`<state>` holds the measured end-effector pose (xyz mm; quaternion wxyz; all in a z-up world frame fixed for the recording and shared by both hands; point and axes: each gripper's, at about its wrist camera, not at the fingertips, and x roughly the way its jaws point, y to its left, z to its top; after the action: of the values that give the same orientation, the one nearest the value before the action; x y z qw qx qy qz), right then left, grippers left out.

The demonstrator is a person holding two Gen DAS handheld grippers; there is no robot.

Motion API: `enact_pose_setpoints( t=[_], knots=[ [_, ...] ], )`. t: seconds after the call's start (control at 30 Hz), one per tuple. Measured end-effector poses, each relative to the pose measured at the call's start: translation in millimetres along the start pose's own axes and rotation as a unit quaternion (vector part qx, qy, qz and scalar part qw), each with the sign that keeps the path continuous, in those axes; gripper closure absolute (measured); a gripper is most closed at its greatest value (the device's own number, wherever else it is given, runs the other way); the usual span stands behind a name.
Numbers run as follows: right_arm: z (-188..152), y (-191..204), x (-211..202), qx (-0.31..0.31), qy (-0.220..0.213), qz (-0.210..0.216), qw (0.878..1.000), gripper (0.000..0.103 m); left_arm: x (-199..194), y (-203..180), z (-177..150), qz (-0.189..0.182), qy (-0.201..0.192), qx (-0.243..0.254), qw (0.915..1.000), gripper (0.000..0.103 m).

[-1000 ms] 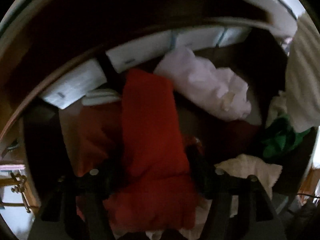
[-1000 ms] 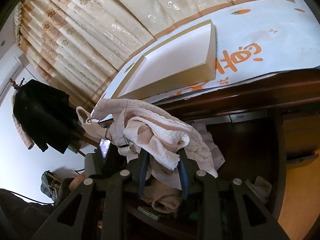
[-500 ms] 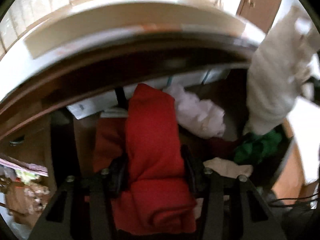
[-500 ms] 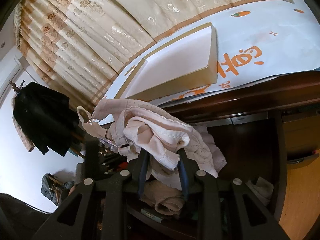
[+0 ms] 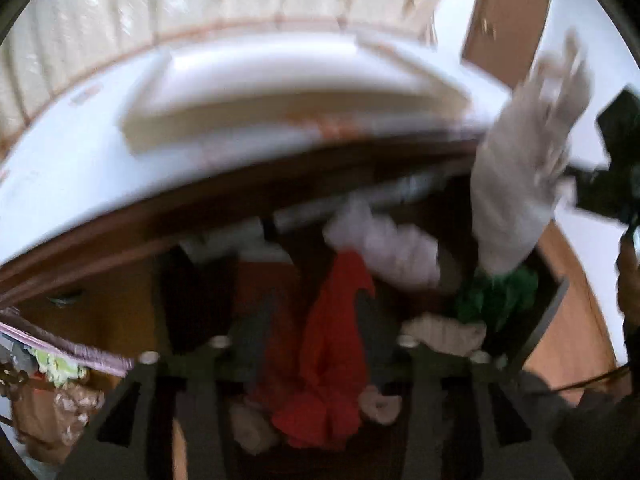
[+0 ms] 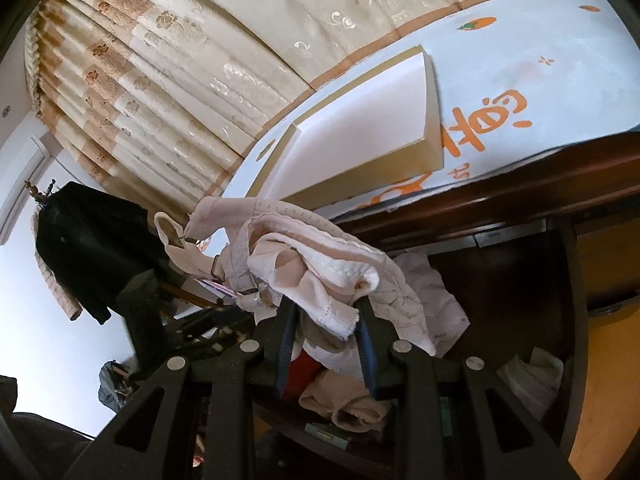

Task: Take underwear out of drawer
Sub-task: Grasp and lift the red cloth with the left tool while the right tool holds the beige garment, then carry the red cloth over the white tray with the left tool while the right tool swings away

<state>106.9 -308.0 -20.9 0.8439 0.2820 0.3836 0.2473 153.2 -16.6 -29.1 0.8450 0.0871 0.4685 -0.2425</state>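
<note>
My left gripper (image 5: 316,316) is shut on a red garment (image 5: 332,344) and holds it above the open dark wooden drawer (image 5: 548,316). The view is blurred. My right gripper (image 6: 324,312) is shut on a bundle of pale pink and cream underwear (image 6: 316,264), which hangs over the drawer (image 6: 516,288); the same bundle shows at the right of the left wrist view (image 5: 520,176). Inside the drawer lie a white garment (image 5: 392,244), a green one (image 5: 500,296) and a beige one (image 5: 448,332).
A white tray-like box (image 6: 360,148) lies on the light blue cloth with orange print (image 6: 532,80) on top of the dresser. Patterned cream curtains (image 6: 180,60) hang behind. A dark coat (image 6: 88,240) hangs on a stand at the left.
My left gripper has risen and pulled back with the red garment, so the dresser top and box come into view. My right gripper holds the pale bundle almost still.
</note>
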Motion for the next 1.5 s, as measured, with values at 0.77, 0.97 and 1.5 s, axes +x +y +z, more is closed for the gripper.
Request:
enact_pose_setpoints(
  t=[0.77, 0.97, 1.5],
  knots=[
    [3.1, -2.7, 11.4, 0.021, 0.019, -0.002, 1.0, 0.071, 33.7, -6.8, -24.4, -0.048, 0.06, -0.017, 0.9969, 0.066],
    [9.4, 2.9, 8.2, 0.022, 0.011, 0.015, 1.0, 0.071, -17.2, 8.3, -14.0, -0.065, -0.006, -0.042, 0.997, 0.066],
    [104.6, 58.6, 29.1, 0.039, -0.048, 0.083, 0.995, 0.071, -83.9, 19.5, 87.4, 0.013, -0.141, -0.016, 0.9899, 0.066]
  ],
)
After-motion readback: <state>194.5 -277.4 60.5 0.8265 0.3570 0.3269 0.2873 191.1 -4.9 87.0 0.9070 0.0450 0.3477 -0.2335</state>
